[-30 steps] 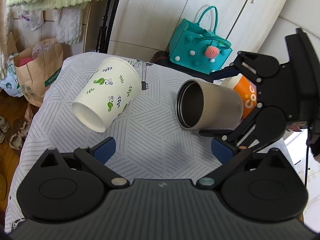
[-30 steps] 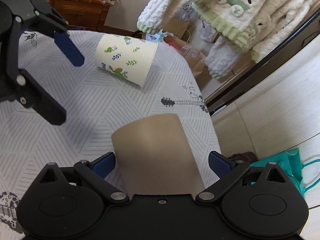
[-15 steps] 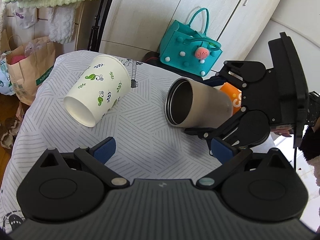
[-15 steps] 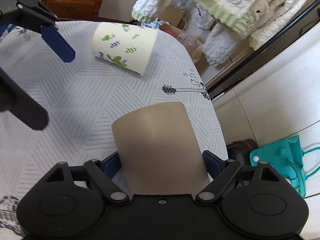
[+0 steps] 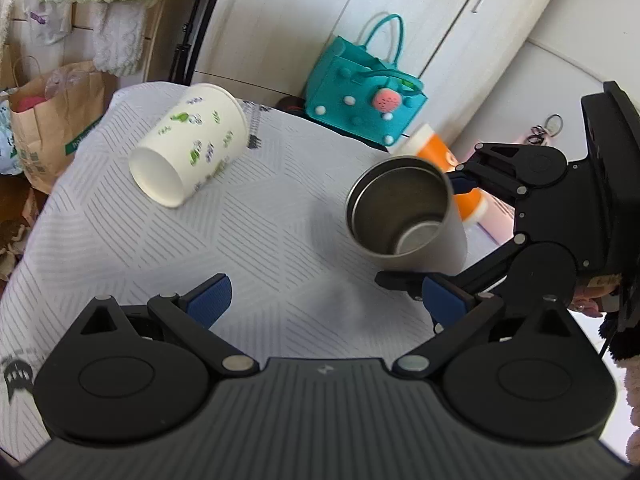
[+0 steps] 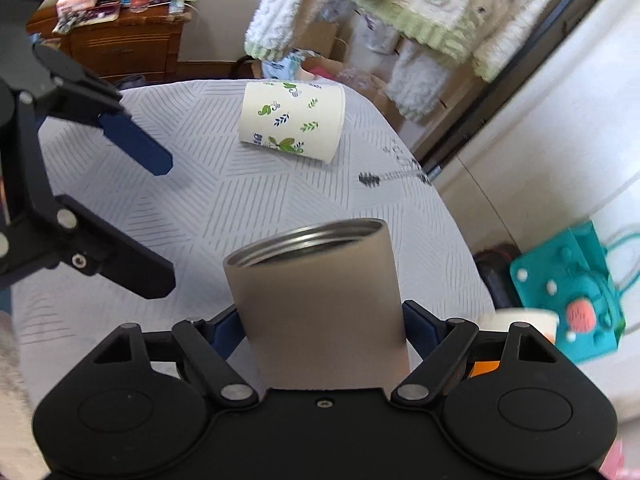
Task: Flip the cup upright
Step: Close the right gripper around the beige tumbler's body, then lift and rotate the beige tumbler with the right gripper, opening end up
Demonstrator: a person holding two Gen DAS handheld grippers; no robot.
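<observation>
We observed the right gripper (image 6: 322,332) clamped on the lower body of the steel tumbler (image 6: 320,300), one blue pad pressed to each side of the wall. In the right wrist view the tumbler stood tilted away from the camera, its open rim uppermost and its base hidden behind the gripper body. The left wrist view supplied what that view withheld: the tumbler (image 5: 404,216) seen from the mouth side, its polished interior and bottom visible, held by the right gripper (image 5: 444,240) over the right side of the table (image 5: 260,240); we could not tell whether its base touched the patterned cloth. The left gripper (image 5: 324,296) hung over the near part of the table with its fingers wide apart and nothing between them; the right wrist view confirmed this, showing the left gripper (image 6: 160,220) from the side with both fingers spread. A paper cup with leaf print (image 5: 190,148) lay on its side at the far left of the table, well apart from the tumbler. An orange cup (image 5: 448,168) showed just behind the tumbler in the left wrist view only in part. A teal handbag (image 5: 360,104) stood on the floor beyond the table edge. Only the right wrist view showed the wooden dresser (image 6: 124,48) and the hanging towels (image 6: 400,20) in full.
</observation>
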